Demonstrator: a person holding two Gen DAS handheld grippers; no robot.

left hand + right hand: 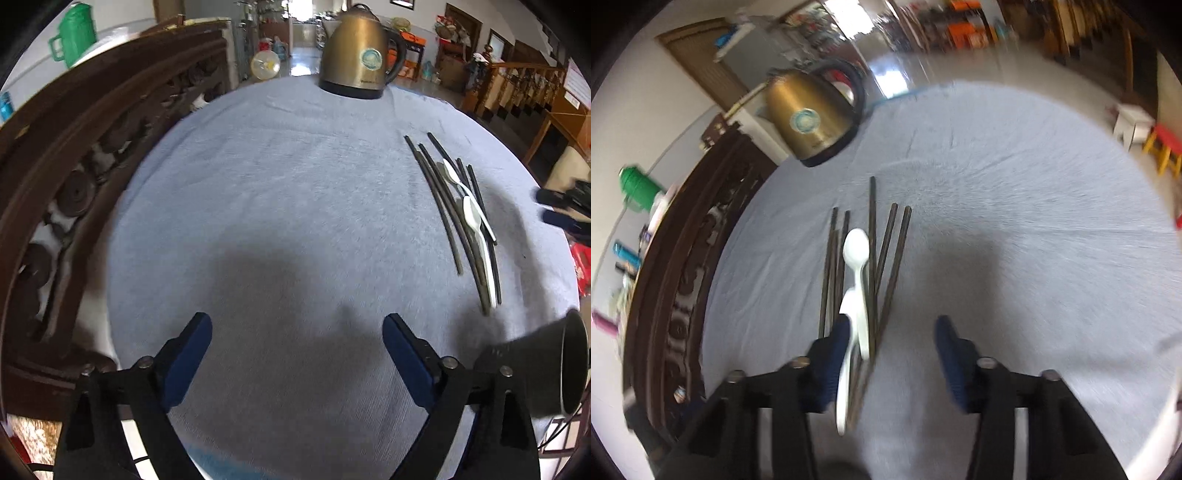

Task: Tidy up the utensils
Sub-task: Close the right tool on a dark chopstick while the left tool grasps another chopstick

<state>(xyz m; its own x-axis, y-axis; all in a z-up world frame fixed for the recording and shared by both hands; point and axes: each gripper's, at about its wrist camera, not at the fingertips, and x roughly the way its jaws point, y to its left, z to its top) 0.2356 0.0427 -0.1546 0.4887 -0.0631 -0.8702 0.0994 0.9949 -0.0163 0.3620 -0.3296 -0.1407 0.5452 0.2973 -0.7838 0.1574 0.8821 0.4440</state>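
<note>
Several dark chopsticks (pixel 448 218) and two white spoons (pixel 474 218) lie in a loose bundle on the pale blue cloth (pixel 277 206), to the right in the left wrist view. A dark metal cup (pixel 554 369) lies on its side at the lower right. My left gripper (pixel 297 332) is open and empty above bare cloth. In the right wrist view the chopsticks (pixel 873 266) and spoons (pixel 855 254) run under my open right gripper (pixel 892 332), next to its left finger (pixel 834 347).
A brass electric kettle (pixel 356 59) stands at the table's far edge, also in the right wrist view (pixel 809 114). A carved dark wooden bench back (pixel 74 166) borders the table's left side. The right gripper's tips show at the left view's right edge (pixel 565 210).
</note>
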